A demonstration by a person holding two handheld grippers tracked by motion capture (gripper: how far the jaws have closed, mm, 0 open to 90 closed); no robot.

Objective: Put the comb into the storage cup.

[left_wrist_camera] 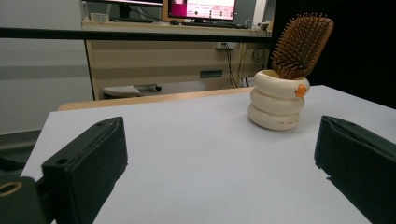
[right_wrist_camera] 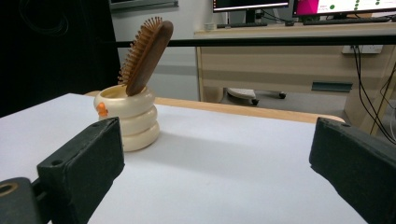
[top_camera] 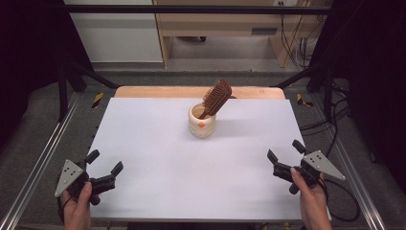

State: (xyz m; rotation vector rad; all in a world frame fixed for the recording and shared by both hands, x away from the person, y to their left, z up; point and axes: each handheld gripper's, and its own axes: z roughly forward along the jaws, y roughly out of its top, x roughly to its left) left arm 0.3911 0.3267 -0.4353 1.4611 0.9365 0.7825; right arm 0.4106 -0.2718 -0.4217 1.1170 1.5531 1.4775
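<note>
A cream ringed cup (top_camera: 201,122) stands upright near the far middle of the white table (top_camera: 158,163). A brown wooden hairbrush (top_camera: 216,98) stands in it, head up and leaning right. The cup (left_wrist_camera: 277,105) and brush (left_wrist_camera: 301,45) appear ahead right in the left gripper view; the cup (right_wrist_camera: 128,117) and brush (right_wrist_camera: 145,53) appear ahead left in the right gripper view. My left gripper (top_camera: 104,162) rests open at the near left edge, far from the cup. My right gripper (top_camera: 286,152) is open at the near right edge. Nothing sits between either pair of jaws.
The white table top has a wooden strip (top_camera: 158,91) along its far edge and metal rails (top_camera: 38,163) on both sides. Beyond stand a wooden desk (left_wrist_camera: 154,60) with monitors (right_wrist_camera: 303,6) and hanging cables (top_camera: 292,43).
</note>
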